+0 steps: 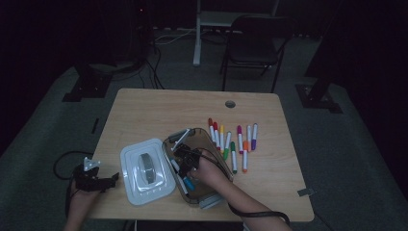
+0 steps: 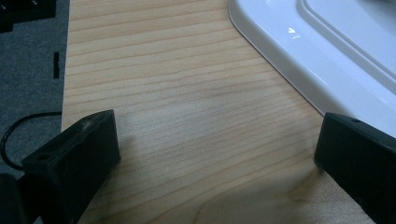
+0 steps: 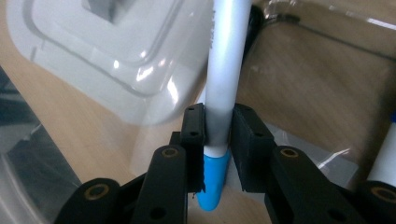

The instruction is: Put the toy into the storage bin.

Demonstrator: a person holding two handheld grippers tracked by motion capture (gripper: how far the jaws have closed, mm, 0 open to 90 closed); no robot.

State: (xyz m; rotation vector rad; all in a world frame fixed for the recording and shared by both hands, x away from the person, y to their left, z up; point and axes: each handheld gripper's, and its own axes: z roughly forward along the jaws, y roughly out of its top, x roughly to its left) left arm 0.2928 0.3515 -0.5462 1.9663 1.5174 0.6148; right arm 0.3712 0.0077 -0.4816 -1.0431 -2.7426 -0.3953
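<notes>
Your right gripper [image 3: 218, 140] clamps a white-barrelled marker with a blue cap [image 3: 223, 79] inside the clear plastic bin [image 1: 169, 144] at the worktop's middle. Your left gripper [image 2: 215, 154] stands wide and empty at the front left corner, beside the white plastic lid [image 2: 327, 51].

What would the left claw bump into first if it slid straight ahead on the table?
Probably the white lid. The left claw is open over bare table, and the lid's rim lies just ahead, though it could slip past its corner.
</notes>
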